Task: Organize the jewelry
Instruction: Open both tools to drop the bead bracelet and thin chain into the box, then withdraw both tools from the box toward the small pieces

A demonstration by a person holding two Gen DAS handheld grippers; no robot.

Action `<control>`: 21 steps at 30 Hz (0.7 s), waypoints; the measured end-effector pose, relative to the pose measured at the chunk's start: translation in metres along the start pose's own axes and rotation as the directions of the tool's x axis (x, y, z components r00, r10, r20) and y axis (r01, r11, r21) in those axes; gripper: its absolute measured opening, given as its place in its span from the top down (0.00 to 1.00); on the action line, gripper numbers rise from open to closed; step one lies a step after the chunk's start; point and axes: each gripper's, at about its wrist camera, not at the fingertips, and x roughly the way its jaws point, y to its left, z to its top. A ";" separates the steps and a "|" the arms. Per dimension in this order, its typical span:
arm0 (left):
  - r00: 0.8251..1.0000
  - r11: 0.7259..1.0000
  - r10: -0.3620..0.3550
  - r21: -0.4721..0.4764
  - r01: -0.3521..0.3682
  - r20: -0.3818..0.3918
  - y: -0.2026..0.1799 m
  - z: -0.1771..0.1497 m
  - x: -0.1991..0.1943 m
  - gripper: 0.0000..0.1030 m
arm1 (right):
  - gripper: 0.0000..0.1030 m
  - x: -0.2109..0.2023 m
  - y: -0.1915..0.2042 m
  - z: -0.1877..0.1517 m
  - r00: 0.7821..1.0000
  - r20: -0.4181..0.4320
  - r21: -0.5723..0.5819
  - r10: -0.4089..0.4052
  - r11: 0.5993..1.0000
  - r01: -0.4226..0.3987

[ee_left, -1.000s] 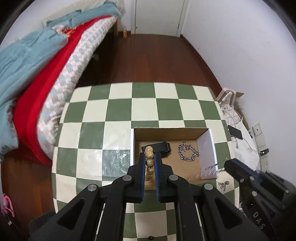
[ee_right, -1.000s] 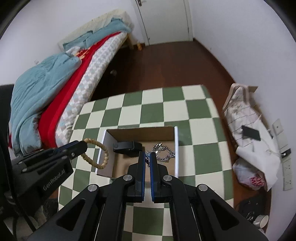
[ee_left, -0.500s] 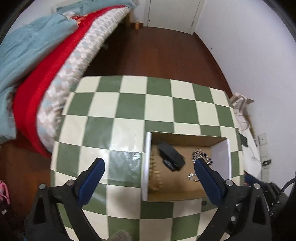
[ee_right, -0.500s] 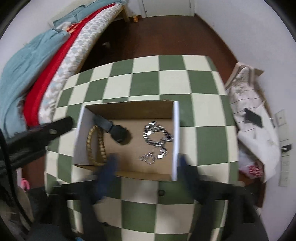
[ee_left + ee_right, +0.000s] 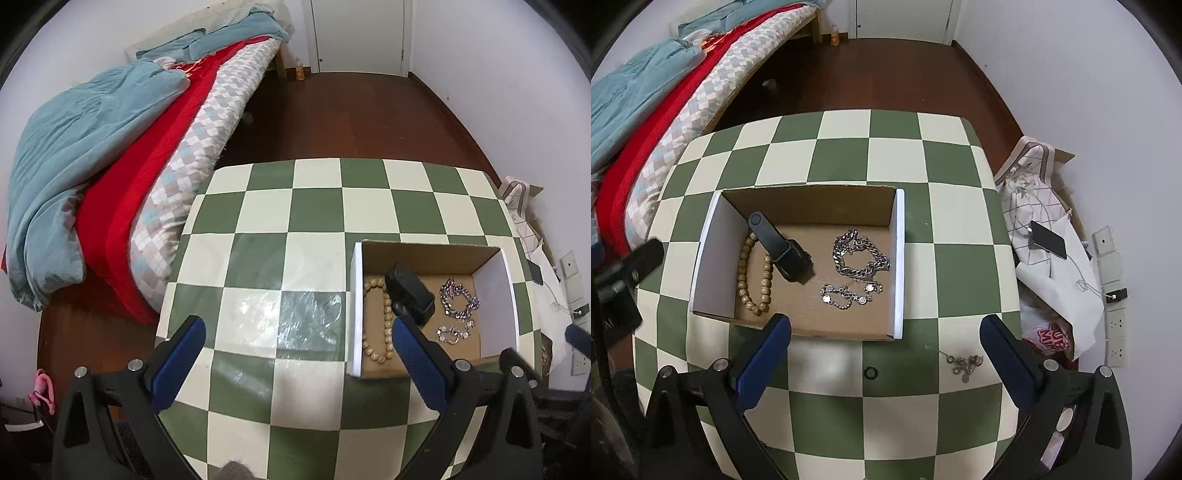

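Your left hand-held gripper (image 5: 295,334) is spread wide with nothing between its blue-padded fingers (image 5: 177,363), hovering over the green-and-cream checkered counter (image 5: 258,258) just left of the open brown cardboard box with white side walls (image 5: 356,306). Your right hand-held gripper (image 5: 884,330) is also spread wide and holds nothing; it hangs above the near edge of that box (image 5: 899,258).

Inside the box, the wooden bead bracelet (image 5: 753,275) lies along the left wall. The black watch-like band (image 5: 781,247) rests diagonally beside it, with one end over the beads. To the right sit the chunky silver chain bracelet (image 5: 860,258) and, just in front of it, the thin silver bracelet with round stones (image 5: 849,291).

One small silver chain (image 5: 964,363) lies on the counter outside the box, near your right gripper's right finger (image 5: 1006,360). A small dark ring-shaped item (image 5: 870,372) sits on the counter just in front of the box.
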 end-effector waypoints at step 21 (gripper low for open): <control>0.975 1.000 0.015 0.010 -0.018 0.222 0.012 -0.036 -0.111 0.00 | 0.00 -0.121 -0.008 -0.044 0.970 0.243 0.056 -0.012 0.998 -0.001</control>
